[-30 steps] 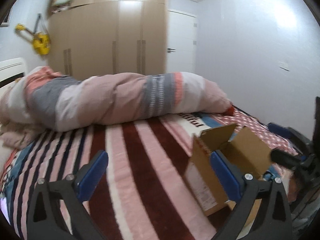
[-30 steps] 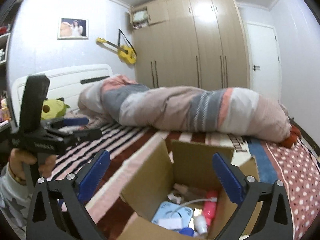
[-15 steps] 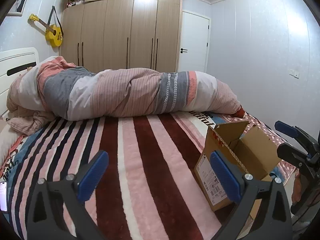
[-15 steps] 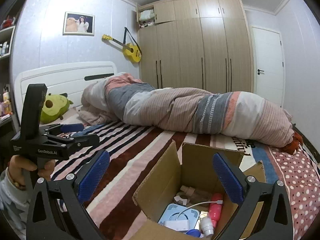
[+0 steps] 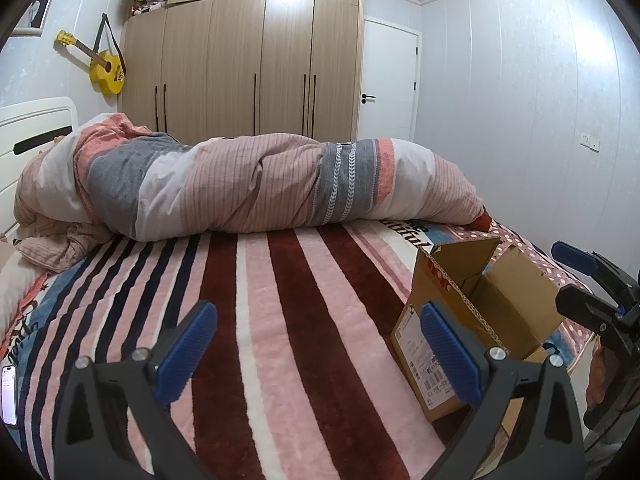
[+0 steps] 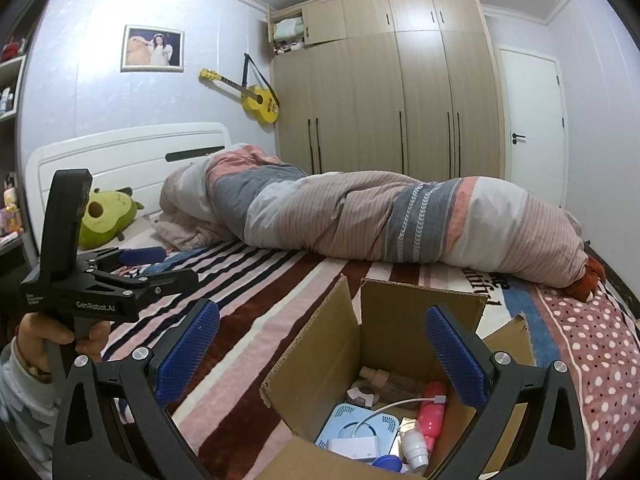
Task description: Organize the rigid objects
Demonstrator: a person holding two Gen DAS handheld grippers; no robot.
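1. Your open brown cardboard box (image 6: 384, 364) stands on the striped red, pink and white blanket (image 5: 288, 320), flaps up, directly below and ahead of your right gripper (image 6: 322, 354); the two blue pads frame its opening in the right wrist view.
2. Inside the box you can count one pale blue square device with a white cable (image 6: 360, 428), one pink bottle (image 6: 432, 412), one white bottle cap end (image 6: 414, 446), one small beige roll-shaped piece (image 6: 366, 394) and one dark blue round item (image 6: 386, 462) at the near wall. Anything beneath them is hidden.
3. Your right gripper holds nothing: its two blue pads stand wide apart above the box.
4. Your left gripper (image 5: 316, 350) is likewise spread wide and empty, hovering over the bare blanket. The same box (image 5: 476, 320) sits to its right, just beyond the right pad, and is not between the fingers.
5. Each view shows the other tool: the left gripper appears at the left of the right wrist view, gripped by your left hand (image 6: 60, 340), well apart from the box.
6. Beyond the box, one rolled striped quilt in pink, grey and white (image 5: 256, 184) lies across the bed.
7. One green avocado plush (image 6: 106, 216) rests by the white headboard (image 6: 128, 148).
8. One yellow guitar (image 5: 102, 66) hangs on the wall beside the tall wooden wardrobe (image 5: 248, 52), with one white door (image 5: 386, 80) to its right.
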